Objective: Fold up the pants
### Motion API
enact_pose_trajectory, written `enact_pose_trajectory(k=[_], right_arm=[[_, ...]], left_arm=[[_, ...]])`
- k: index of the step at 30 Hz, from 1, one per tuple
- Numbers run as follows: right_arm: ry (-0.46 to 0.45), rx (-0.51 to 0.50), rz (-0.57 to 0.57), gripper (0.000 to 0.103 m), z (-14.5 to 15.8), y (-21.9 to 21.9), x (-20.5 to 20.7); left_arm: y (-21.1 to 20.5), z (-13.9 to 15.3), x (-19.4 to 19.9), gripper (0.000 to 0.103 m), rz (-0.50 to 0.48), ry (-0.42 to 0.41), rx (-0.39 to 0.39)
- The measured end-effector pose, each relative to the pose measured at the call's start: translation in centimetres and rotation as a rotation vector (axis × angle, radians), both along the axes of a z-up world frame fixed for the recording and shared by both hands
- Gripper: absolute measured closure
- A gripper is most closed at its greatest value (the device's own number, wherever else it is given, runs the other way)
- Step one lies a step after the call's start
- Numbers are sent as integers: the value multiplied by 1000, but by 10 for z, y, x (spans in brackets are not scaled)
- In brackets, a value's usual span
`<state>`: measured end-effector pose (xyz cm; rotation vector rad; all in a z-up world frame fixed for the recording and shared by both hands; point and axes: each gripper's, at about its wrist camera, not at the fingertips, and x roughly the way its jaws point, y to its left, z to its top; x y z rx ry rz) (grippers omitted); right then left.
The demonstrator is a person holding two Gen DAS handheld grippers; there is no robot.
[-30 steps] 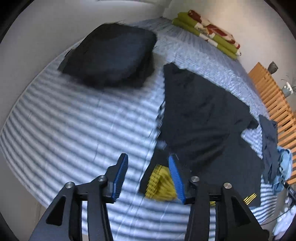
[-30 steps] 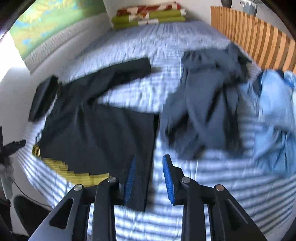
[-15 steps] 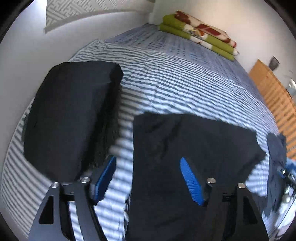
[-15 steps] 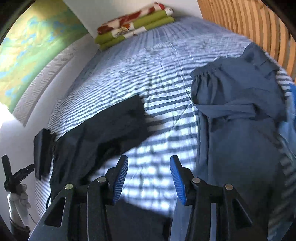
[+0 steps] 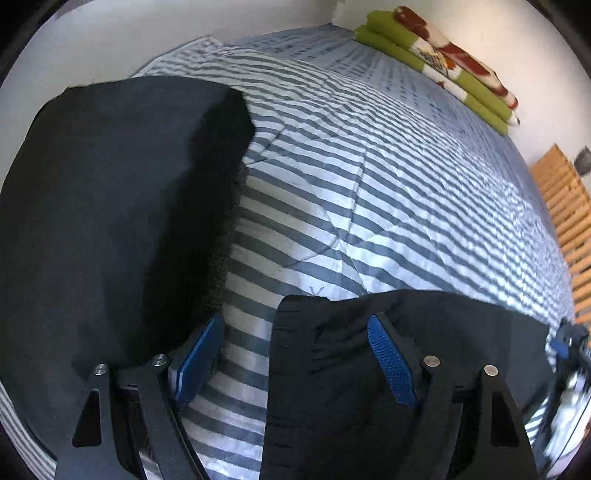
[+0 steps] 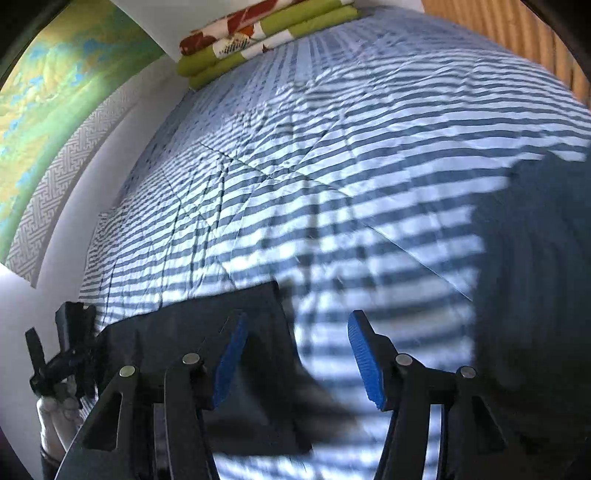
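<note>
- Left wrist view: looked forward along the left gripper (image 5: 291, 362), jaws spread wide apart, blue pads (image 5: 388, 363) bare, nothing held between them.
- Lay low over a bed under a blue-and-white striped quilt (image 5: 369, 177), creased in diagonal lines.
- Black pants (image 5: 369, 387) spread flat on the quilt at bottom centre and right; the top hem ran across just ahead of the fingertips, the right finger sat over the cloth, and the left finger hung over bare stripes just beside the cloth's left edge.
- Folded black garment (image 5: 110, 221), thick and squared, filled the left side, apart from the pants with a strip of quilt between.
- Folded green, white and red blanket (image 5: 443, 62) rested at the far end against the white wall.
- Wooden slatted bed frame (image 5: 569, 214) showed at the right edge.
- Other gripper showed, blurred, at the far right edge beyond the pants.
- Right wrist view: looked forward along the right gripper (image 6: 295, 354), jaws also wide apart and gripping nothing.
- Same black pants (image 6: 207, 332) lay at bottom left, the corner of the cloth reaching up between the fingers, with the left pad over the cloth and the right pad over striped quilt (image 6: 332, 166).
- Blue-grey garment (image 6: 535, 277), motion-blurred, heaped on the right side, apart from the pants.
- Folded blanket (image 6: 258, 33) again at the far end; green and yellow wall picture (image 6: 48, 92) with a patterned border up the left.
- Left gripper (image 6: 62, 354) seen small at the left edge by the pants' far side, held in a pale gloved hand (image 6: 59, 417); too small to read the jaws from here.
</note>
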<state>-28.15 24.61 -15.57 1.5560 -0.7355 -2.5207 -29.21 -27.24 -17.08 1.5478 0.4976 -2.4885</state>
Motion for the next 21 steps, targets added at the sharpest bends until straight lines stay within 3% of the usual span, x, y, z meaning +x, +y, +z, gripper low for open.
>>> enact_pose_trajectory(k=[3,5,6,7,9,10,14,15,17,19,21], right_arm=[[-31,-23,9,50,-15,-7,-23],[-31,-29,12,48,-18,-12,-31],[-26,-38,16,48,-18,-15,-33],[-18,-51,24,52,-17,-17,-34],[-11,-69,63,80,-14,-26,-36],[-11,-55,80,96,-12,-30,-36],[81,43,123,99,18,-40,-21],[110,60,120,99,27,-38,-17],[183,95,93,99,47,-30,-9],[211,166,49,99,57,-24,-7],[192,216,27,99,53,-21,-11]], left_arm=[[11,-4,0,37,-55,-15,6],[15,-6,-2,42,-77,-17,-6],[18,-7,-2,48,-83,-16,-10],[19,-10,-4,62,-86,-23,-17],[17,-15,-7,82,-79,-39,-6],[15,-15,-6,86,-76,-31,6],[18,4,-1,90,-68,43,-3],[20,13,-1,90,-75,80,-15],[21,24,-1,74,-81,143,-25],[15,30,-6,15,-51,152,-37],[8,27,-9,13,-19,167,-31]])
